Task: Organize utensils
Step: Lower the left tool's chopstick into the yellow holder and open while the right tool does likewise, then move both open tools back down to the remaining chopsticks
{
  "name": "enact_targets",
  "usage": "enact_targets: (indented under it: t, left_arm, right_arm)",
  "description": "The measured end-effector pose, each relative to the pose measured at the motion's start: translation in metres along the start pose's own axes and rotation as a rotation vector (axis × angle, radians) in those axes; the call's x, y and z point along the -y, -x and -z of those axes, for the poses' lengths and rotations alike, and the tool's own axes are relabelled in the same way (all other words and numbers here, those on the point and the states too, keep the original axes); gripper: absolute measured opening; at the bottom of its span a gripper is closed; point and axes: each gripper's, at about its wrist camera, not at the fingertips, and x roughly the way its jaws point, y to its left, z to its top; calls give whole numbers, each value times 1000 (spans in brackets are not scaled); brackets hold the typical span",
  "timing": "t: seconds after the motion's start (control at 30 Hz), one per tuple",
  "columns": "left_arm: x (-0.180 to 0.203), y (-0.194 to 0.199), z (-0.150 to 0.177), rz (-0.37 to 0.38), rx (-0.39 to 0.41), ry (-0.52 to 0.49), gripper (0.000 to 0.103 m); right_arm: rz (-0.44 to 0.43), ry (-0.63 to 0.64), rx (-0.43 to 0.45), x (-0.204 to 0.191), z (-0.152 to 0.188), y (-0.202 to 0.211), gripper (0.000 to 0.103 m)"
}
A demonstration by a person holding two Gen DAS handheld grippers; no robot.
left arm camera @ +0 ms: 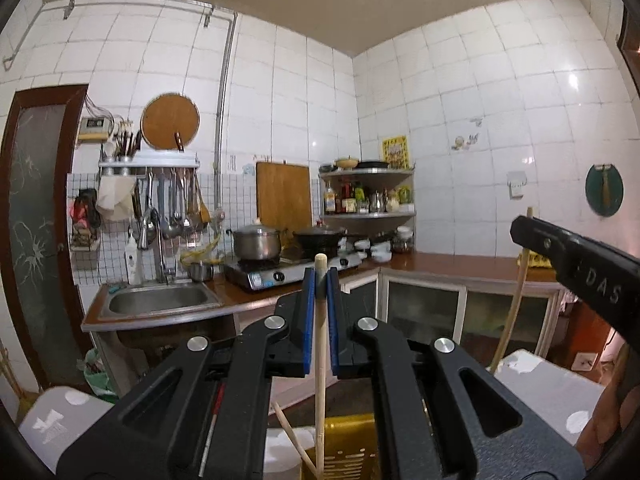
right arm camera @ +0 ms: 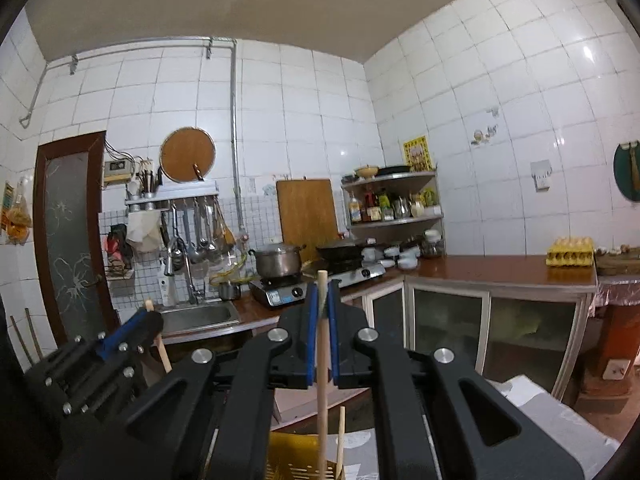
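Observation:
My left gripper is shut on a pale wooden chopstick that stands upright, its lower end in a yellow slotted utensil holder. My right gripper is shut on a second wooden chopstick, also upright over the same yellow holder. Another stick leans in the holder. The right gripper shows at the right of the left wrist view, gripping its stick. The left gripper shows at the lower left of the right wrist view.
A kitchen lies ahead: a steel sink, a gas stove with a pot and a wok, a corner shelf of bottles, hanging ladles, a brown counter with a yellow egg tray. White boxes lie below.

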Motion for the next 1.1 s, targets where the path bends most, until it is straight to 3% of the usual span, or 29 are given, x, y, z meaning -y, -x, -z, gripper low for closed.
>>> enact_targets:
  t: [0.17,0.4,0.47,0.5,0.53,0.57,0.6,0.77,0.87,1.1]
  left_arm:
    - [-5,-18,35,-8,-57,3,5]
    - [-23,-11,55,-16,-122,25,7]
    - [-27,-1,52,-22,-130,36,25]
    - [-32,9,48,-35,-128,46,48]
    - [-36,20,44,-49,-114,58,66]
    - [-39,29,41,-60,-100,65,70]
    - [-45,44,35,-69,-86,73,76]
    - [-62,96,12,-65,-88,89,97]
    - [-71,130,9,-84,-95,84,98]
    - [-78,161,44,-100,-245,84,98]
  right_arm:
    - [-31,18,-23,5,34,-17,6]
    - [-38,40,-171,14,59,-26,6]
    - [-24,62,-219,13,63,-25,7]
    - [-8,75,-242,12,64,-22,9]
    - [2,79,-255,12,65,-18,29]
    - [9,76,-255,12,65,-13,63]
    - [22,76,-240,12,62,-1,71]
    - [75,138,-235,4,52,45,72]
    - [99,136,-265,0,58,71,75]
    - [134,108,-444,-6,111,94,75]
